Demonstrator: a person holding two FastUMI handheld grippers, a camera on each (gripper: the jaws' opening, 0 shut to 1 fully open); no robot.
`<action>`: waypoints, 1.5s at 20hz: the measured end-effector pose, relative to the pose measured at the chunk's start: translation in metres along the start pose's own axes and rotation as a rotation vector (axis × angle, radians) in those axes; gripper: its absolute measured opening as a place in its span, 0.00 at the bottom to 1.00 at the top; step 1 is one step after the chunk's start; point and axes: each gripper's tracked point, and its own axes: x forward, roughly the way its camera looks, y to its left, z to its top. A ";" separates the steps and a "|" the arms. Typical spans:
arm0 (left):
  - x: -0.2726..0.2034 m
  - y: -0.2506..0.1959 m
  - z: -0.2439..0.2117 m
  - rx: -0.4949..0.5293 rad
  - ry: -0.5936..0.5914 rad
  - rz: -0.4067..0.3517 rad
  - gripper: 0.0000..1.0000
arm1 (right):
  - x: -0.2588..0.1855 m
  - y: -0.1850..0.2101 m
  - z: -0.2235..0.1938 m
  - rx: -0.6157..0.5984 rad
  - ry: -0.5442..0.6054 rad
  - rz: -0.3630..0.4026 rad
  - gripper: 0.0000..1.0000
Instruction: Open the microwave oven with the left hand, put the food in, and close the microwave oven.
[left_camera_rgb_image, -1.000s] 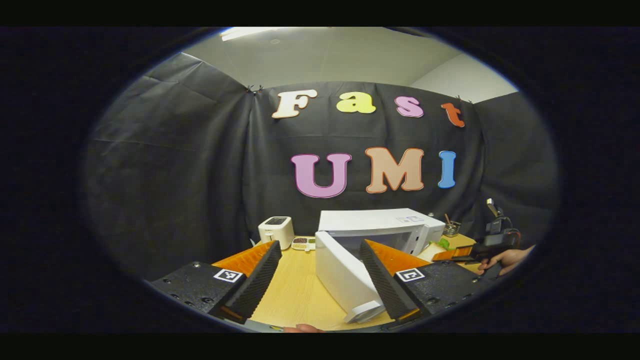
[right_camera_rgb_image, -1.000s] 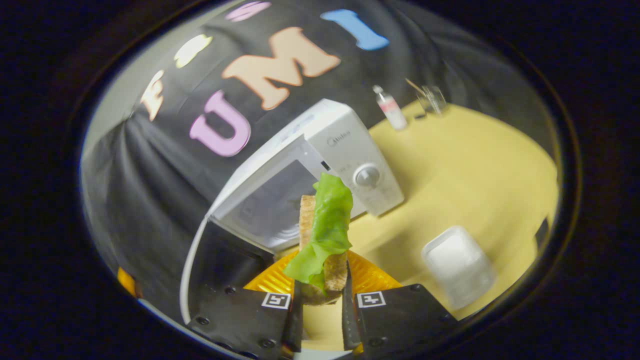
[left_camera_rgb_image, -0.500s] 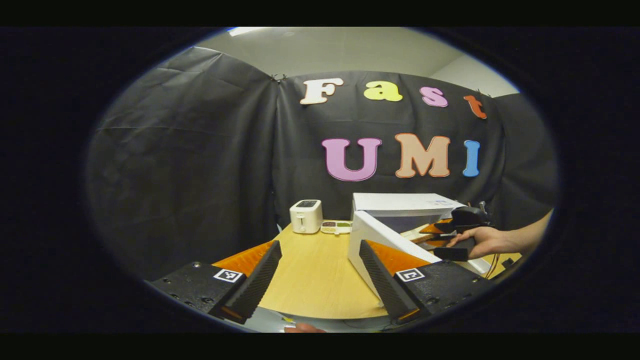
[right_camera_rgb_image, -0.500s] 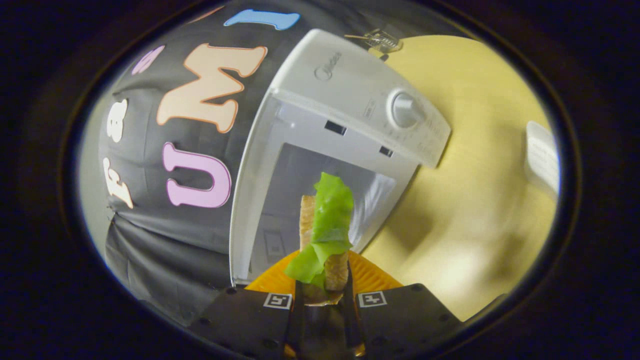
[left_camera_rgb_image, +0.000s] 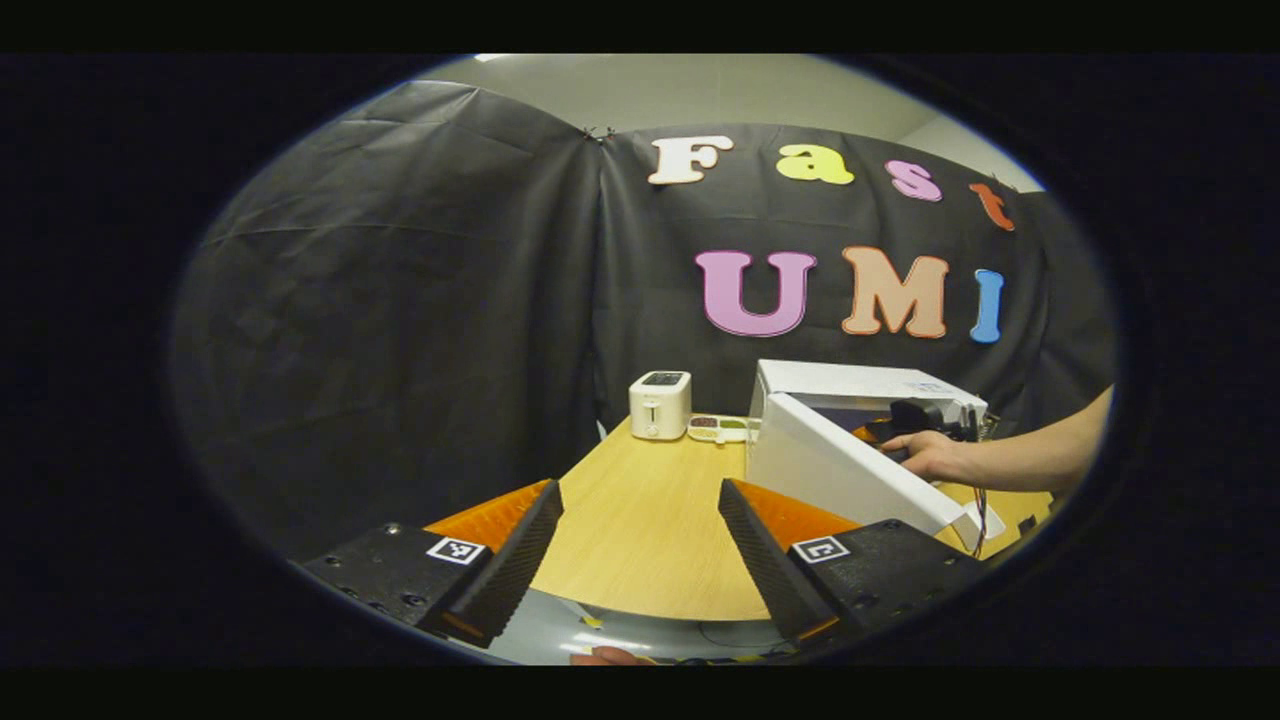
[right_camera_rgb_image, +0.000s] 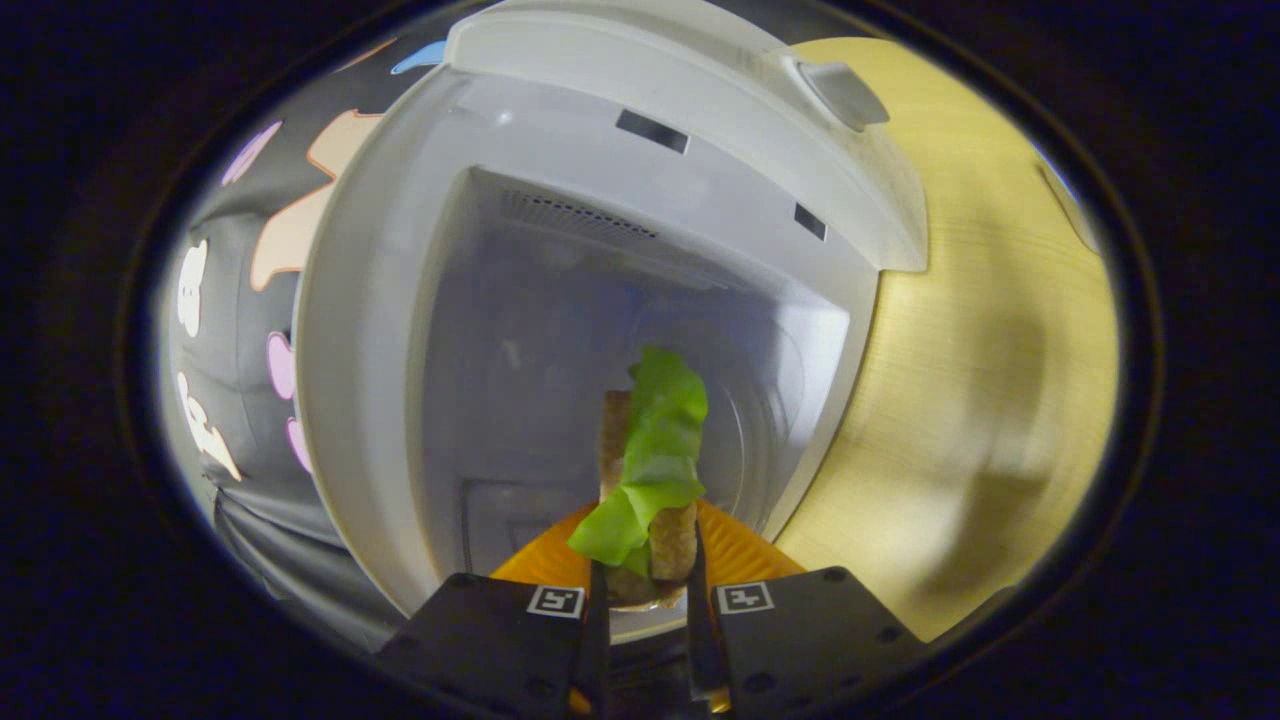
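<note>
The white microwave (left_camera_rgb_image: 860, 385) stands on the wooden table (left_camera_rgb_image: 640, 520) with its door (left_camera_rgb_image: 850, 475) swung open toward me. My left gripper (left_camera_rgb_image: 640, 560) hangs open above the table's near edge, well back from the door, with nothing between its fingers. In the right gripper view, my right gripper (right_camera_rgb_image: 645, 600) is shut on the food (right_camera_rgb_image: 650, 470), a slice of bread with a green lettuce leaf, held at the mouth of the microwave's cavity (right_camera_rgb_image: 600, 330). The left gripper view shows the hand (left_camera_rgb_image: 925, 455) holding the right gripper (left_camera_rgb_image: 905, 425) at the oven opening.
A white toaster (left_camera_rgb_image: 660, 404) and a small tray of several coloured pots (left_camera_rgb_image: 717, 428) stand at the table's far edge, left of the microwave. The microwave's dial (right_camera_rgb_image: 845, 92) is beside the opening. Bare tabletop (right_camera_rgb_image: 990, 340) lies to its right.
My right gripper has carried the food from in front of the microwave up to its open cavity. My left gripper has drawn back and left, away from the open door.
</note>
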 end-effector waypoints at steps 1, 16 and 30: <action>0.001 0.001 -0.001 0.002 0.005 0.001 0.94 | 0.004 0.002 0.003 -0.010 -0.022 0.011 0.26; 0.015 -0.014 -0.015 -0.004 0.042 -0.049 0.96 | -0.001 -0.022 0.027 -0.306 -0.076 -0.145 0.87; 0.020 -0.031 -0.017 0.039 0.045 -0.100 0.96 | -0.064 -0.023 0.039 -0.494 -0.030 -0.075 0.87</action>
